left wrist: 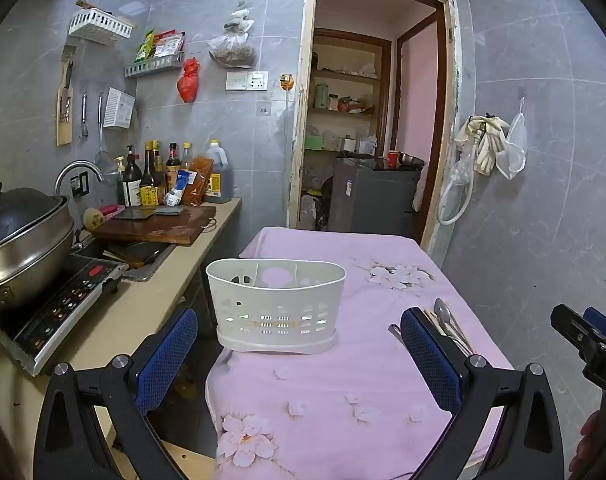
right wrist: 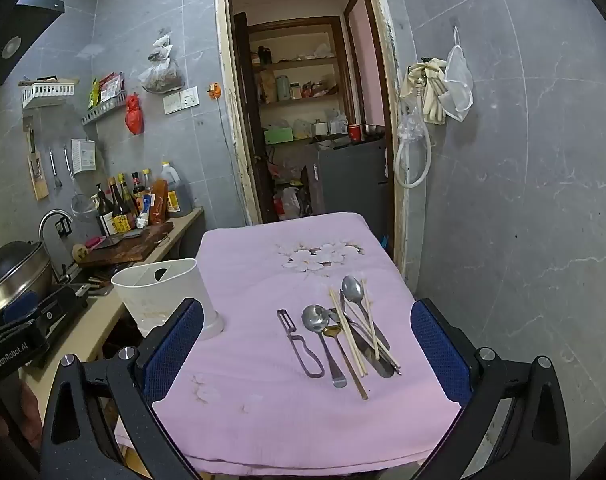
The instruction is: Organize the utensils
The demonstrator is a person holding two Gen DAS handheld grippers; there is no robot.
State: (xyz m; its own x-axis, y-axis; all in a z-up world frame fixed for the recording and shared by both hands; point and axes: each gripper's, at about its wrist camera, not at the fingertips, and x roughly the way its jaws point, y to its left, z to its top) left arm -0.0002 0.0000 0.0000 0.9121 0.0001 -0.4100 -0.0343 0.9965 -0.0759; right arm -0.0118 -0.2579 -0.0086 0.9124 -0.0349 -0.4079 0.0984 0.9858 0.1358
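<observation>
Both tools are spread wide and carry nothing: the right gripper (right wrist: 307, 344) hangs over the near part of the table with its blue pads either side of the utensil pile, and the left gripper (left wrist: 299, 344) frames the white caddy (left wrist: 276, 307) without touching it.

The utensils lie in a loose heap on the pink floral cloth (right wrist: 263, 256), right of centre. At its left edge is a peeler (right wrist: 301, 346), apart from the rest; next to it a slotted spoon (right wrist: 321, 334); then a small brass-coloured spoon (right wrist: 345, 354), a large steel spoon (right wrist: 354, 292) farther back, and wooden chopsticks (right wrist: 349, 334) laid across the handles, with darker pieces underneath that I cannot identify. The caddy stands at the table's left edge, empty as far as its divided top shows.

Risks, as I judge them: the pieces overlap, so closing on one handle may drag or flip its neighbours; thin chopsticks lying flat can slip out of the pads or roll; the soft cloth may bunch up in a low pinch. The light caddy, standing so near the edge, could tip or be pushed off if a utensil is dropped in hard or the left tool bumps it.

Readable writing: "GenRobot.AI" on the left tool's body at the right view's left edge. Bottle labels (right wrist: 121, 222) on the counter are too small to read.
</observation>
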